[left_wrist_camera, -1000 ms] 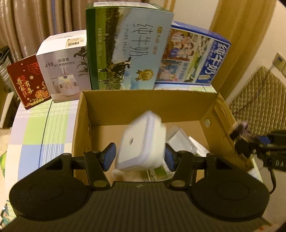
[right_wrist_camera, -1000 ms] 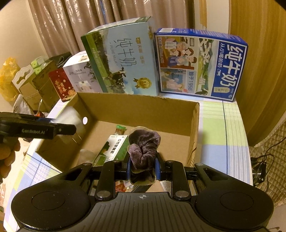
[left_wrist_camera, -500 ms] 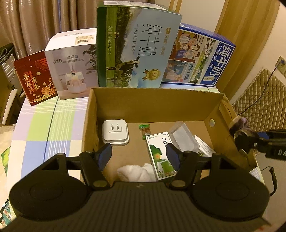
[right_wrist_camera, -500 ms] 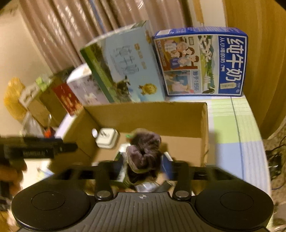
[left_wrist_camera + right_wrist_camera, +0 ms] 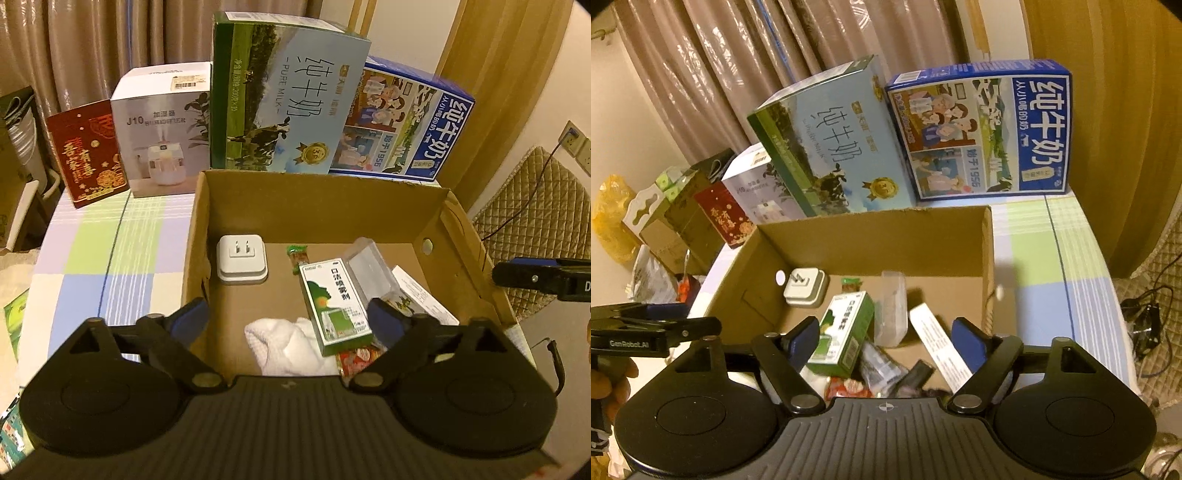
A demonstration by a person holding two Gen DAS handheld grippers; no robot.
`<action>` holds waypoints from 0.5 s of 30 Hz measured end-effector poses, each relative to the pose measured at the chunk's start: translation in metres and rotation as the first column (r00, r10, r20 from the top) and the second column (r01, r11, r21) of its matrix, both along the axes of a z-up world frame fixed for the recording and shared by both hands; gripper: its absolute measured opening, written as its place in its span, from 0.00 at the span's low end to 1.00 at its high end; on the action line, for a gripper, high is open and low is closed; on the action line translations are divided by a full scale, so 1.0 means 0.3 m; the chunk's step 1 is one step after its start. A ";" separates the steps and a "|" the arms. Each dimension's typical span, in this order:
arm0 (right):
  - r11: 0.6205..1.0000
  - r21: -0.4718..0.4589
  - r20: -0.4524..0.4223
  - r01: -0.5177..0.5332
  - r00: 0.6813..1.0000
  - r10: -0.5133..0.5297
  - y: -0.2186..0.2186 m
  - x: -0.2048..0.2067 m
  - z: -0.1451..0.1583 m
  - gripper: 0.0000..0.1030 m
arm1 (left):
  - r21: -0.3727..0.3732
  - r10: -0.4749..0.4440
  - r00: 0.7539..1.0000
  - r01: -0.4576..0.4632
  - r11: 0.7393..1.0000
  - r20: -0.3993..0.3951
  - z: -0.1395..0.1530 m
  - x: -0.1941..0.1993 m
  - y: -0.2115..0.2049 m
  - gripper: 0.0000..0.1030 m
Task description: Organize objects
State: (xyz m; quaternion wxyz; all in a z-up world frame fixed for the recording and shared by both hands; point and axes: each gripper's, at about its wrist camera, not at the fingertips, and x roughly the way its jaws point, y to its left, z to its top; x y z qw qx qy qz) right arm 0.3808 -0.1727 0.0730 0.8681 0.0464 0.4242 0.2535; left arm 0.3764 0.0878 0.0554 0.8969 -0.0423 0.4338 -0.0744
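Note:
An open cardboard box (image 5: 321,199) (image 5: 871,232) stands on the checked tablecloth. Inside lie a white plug adapter (image 5: 242,264) (image 5: 805,286), a green medicine box (image 5: 334,302) (image 5: 844,328), a white cloth (image 5: 291,345), a clear plastic case (image 5: 369,271) (image 5: 894,306), a small green snack packet (image 5: 297,258), a white leaflet (image 5: 938,345) and a dark purple scrunchie (image 5: 919,384), low at the near edge. My left gripper (image 5: 288,321) is open and empty above the box's near side. My right gripper (image 5: 886,338) is open and empty above the box.
Behind the box stand a green milk carton (image 5: 284,99) (image 5: 831,147), a blue milk carton (image 5: 402,125) (image 5: 982,129), a white humidifier box (image 5: 162,129) and a red gift box (image 5: 88,151). A quilted chair (image 5: 535,221) is at the right. Bags and cartons crowd the floor at the left (image 5: 657,221).
The left gripper let go of the white plug adapter, which now lies in the box. The right gripper opened and the purple scrunchie dropped into the box.

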 end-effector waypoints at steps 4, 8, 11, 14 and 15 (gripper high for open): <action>1.000 -0.013 0.000 0.010 1.000 -0.010 -0.021 -0.073 0.024 0.86 | 0.008 -0.002 1.000 0.001 1.000 0.029 0.034 -0.073 -0.004 0.99; 1.000 -0.019 -0.002 0.010 1.000 -0.010 -0.042 -0.168 0.057 0.90 | -0.005 0.017 0.998 -0.017 1.000 0.061 0.085 -0.166 -0.003 0.99; 0.999 -0.030 0.005 0.022 1.000 -0.022 -0.059 -0.247 0.085 0.91 | 0.000 0.041 0.995 -0.042 0.999 0.095 0.126 -0.251 -0.014 0.99; 0.999 -0.031 0.021 0.044 0.999 -0.043 -0.077 -0.327 0.121 0.94 | -0.006 0.059 0.991 -0.059 0.998 0.117 0.166 -0.347 -0.026 0.99; 0.998 -0.029 0.027 0.051 0.998 -0.050 -0.084 -0.356 0.132 0.95 | 0.004 0.061 0.990 -0.062 0.998 0.125 0.179 -0.382 -0.035 0.99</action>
